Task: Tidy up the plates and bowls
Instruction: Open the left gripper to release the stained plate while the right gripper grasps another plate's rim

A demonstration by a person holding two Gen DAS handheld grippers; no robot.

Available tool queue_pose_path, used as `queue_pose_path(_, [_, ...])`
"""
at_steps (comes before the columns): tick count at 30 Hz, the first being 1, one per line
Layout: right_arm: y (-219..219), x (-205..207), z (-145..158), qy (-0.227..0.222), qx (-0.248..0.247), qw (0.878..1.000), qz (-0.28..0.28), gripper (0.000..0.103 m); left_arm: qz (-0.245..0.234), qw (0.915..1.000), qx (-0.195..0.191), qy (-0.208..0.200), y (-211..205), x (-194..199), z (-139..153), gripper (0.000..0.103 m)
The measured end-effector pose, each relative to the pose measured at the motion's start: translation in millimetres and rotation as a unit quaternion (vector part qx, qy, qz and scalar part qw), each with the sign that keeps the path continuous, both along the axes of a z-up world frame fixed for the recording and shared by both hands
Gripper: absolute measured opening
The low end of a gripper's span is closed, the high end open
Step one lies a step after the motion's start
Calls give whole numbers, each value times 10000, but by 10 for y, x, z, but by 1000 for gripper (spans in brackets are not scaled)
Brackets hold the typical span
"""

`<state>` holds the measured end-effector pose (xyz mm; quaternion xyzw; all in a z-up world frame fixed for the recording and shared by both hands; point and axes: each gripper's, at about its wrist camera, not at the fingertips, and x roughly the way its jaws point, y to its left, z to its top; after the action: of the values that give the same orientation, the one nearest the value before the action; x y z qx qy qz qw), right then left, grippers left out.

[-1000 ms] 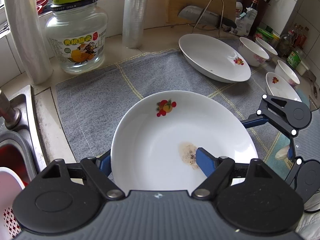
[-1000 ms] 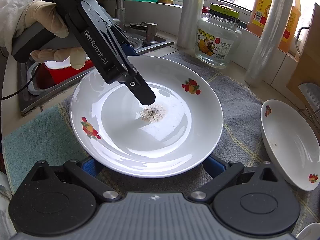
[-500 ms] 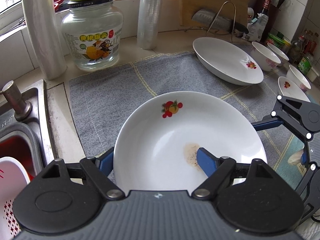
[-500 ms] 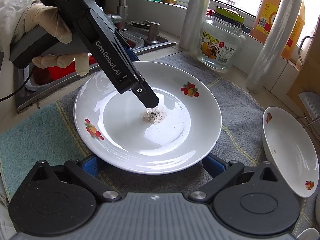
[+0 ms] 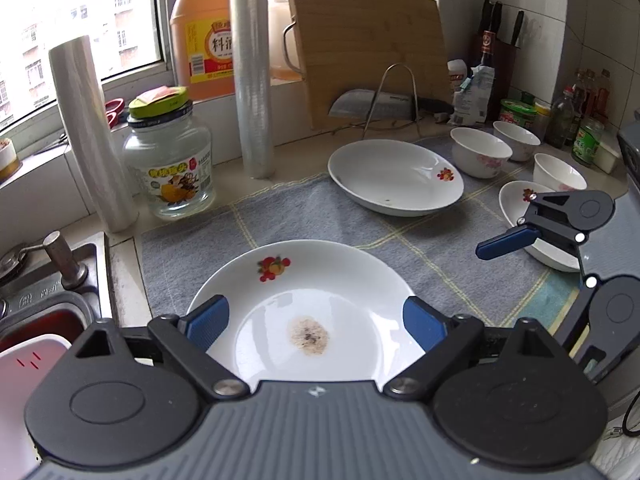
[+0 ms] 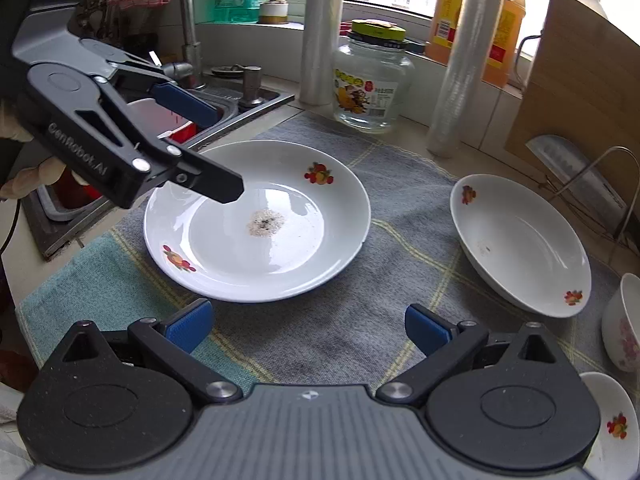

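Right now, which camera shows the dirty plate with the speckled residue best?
The right wrist view: the dirty plate lies whole on the cloth, residue and both fruit prints visible. In the left wrist view its near rim is hidden behind the gripper body, showing one print.

Bright daylight enters through the window (image 5: pixel 80 20) at the upper left of the left wrist view and along the top of the right wrist view, where the panes are blown out white. The white plate (image 6: pixel 256 220) carries soft glare and faint shadows. Fisheye curvature bends the edges; focus is sharp throughout.
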<state>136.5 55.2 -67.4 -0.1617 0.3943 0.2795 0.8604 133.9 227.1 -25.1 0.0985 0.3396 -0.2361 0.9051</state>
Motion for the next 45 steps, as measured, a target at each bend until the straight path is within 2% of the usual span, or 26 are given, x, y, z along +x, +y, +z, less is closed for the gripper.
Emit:
queue_pose_path(2, [-152, -33, 38, 18, 60, 9995, -313, 103, -102, 9999, -22, -89, -149, -97, 19, 94])
queue_pose_path(7, [-633, -178, 126, 50, 134, 9920, -1252, 103, -715, 9973, -152, -78, -639, -222, -27, 94])
queue_pose_path(13, [-1442, -379, 190, 64, 138, 9706, -2404, 103, -1490, 9886, -159, 128, -1354, -249, -84, 94])
queue_pose_path(19, [-2220, -439, 185, 176, 260, 9546, -2964, 103, -1772, 9835, -61, 372, -1966, -258, -222, 94])
queue_pose_path(24, [-2687, -344, 77, 464, 470, 9568, -2832, 103, -1590, 9858, 89, 529, -2273, -267, -319, 94])
queue_pose_path(30, [-2930, -89, -119, 880, 858, 9658, -2283, 103, -1376, 9874, 449, 641, -2495, -298, -443, 94])
queue_pose_path(34, [-2931, 52, -201, 1057, 969, 9685, -2034, 103, -1388, 9857, 635, 713, -2581, -314, -518, 94])
queue_pose_path(38, [-2866, 149, -220, 1132, 1027, 9713, -1825, 103, -1450, 9848, 603, 745, -2588, -266, -527, 97])
queue_pose_path(39, [-2850, 163, -222, 1146, 1039, 9711, -1817, 103, -1488, 9839, 627, 769, -2584, -244, -541, 103])
queue_pose_path(45, [-2721, 222, -216, 1254, 895, 9650, -2122, 103, -1895, 9772, 619, 727, -2537, -160, -540, 103])
